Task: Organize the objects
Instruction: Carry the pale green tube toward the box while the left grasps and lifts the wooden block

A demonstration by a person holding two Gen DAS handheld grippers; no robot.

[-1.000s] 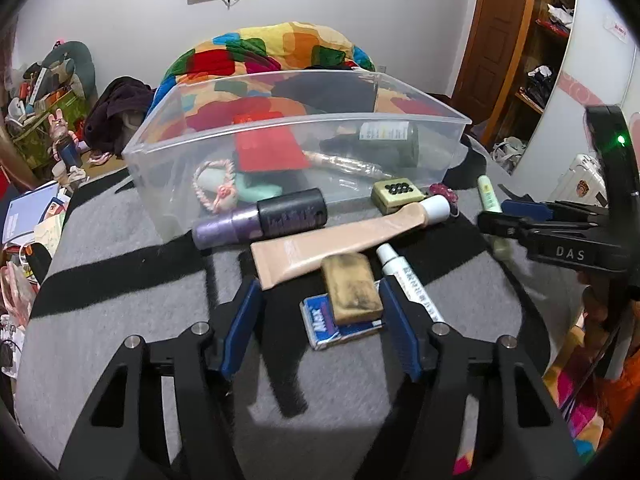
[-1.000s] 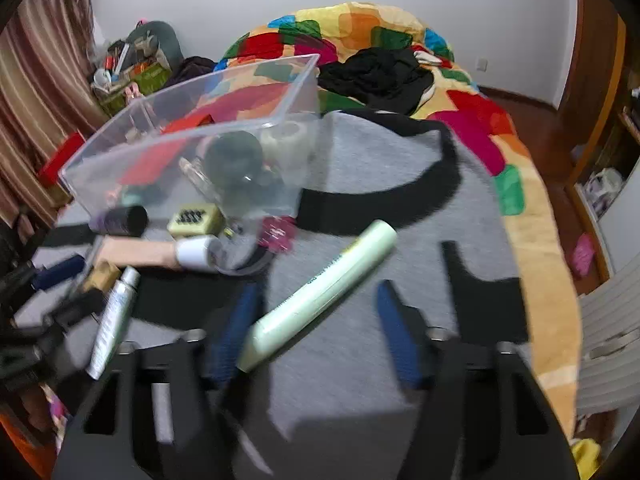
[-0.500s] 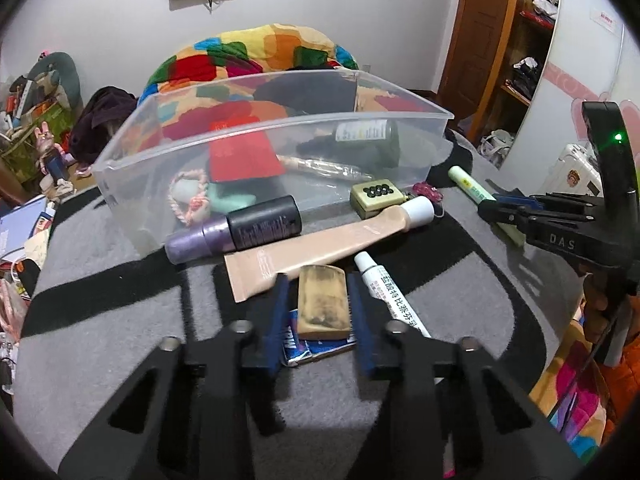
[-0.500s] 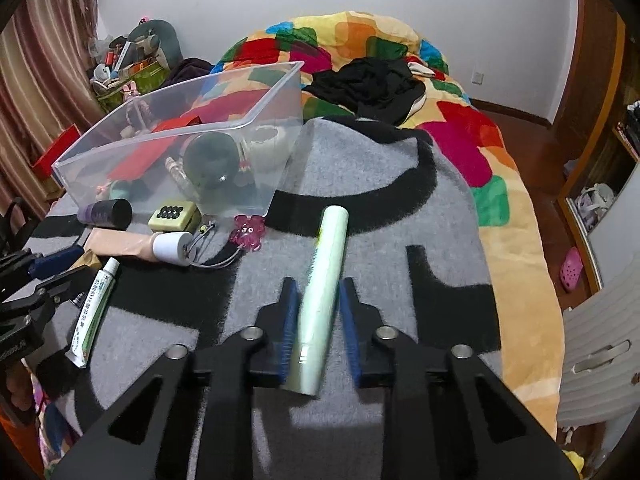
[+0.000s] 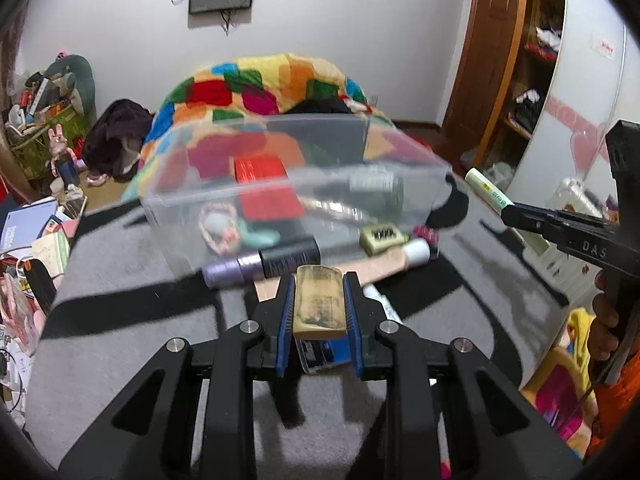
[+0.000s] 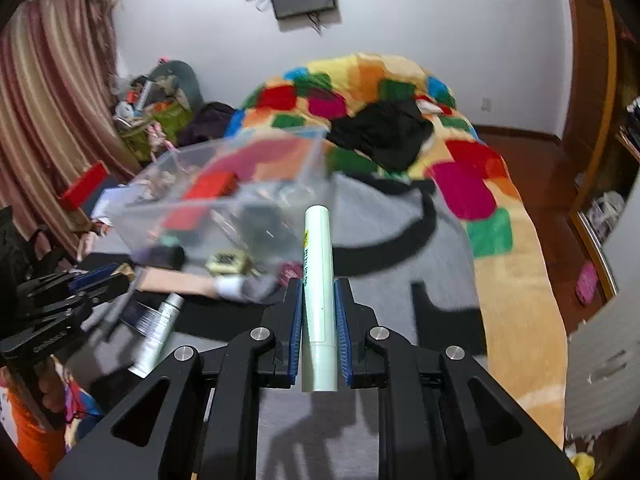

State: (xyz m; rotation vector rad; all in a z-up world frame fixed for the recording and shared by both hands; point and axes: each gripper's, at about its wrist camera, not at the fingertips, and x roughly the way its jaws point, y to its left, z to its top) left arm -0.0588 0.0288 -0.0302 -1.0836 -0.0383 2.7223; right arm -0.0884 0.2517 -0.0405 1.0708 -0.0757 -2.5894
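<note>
My left gripper point(image 5: 319, 280) is shut on a tan sponge block point(image 5: 319, 307) and holds it above the grey blanket, over a blue card point(image 5: 320, 354). My right gripper point(image 6: 318, 286) is shut on a pale green tube point(image 6: 318, 280), lifted off the blanket; that tube also shows in the left wrist view point(image 5: 489, 191). A clear plastic bin point(image 5: 296, 184) with several items inside stands just beyond both grippers. In front of it lie a purple-and-black bottle point(image 5: 264, 266), a beige tube point(image 5: 384, 264), a small green case point(image 5: 380, 235) and a white tube point(image 6: 158, 332).
The grey-and-black blanket point(image 6: 400, 248) lies over a bed with a colourful patchwork quilt point(image 6: 472, 184) and black clothes point(image 6: 384, 132). Clutter and books point(image 5: 28, 232) crowd the left side. A wooden door and shelves point(image 5: 520, 80) stand at the right.
Both grippers have lifted off the blanket with their objects, the left with the sponge block, the right with the green tube. A second ago both were open around them.
</note>
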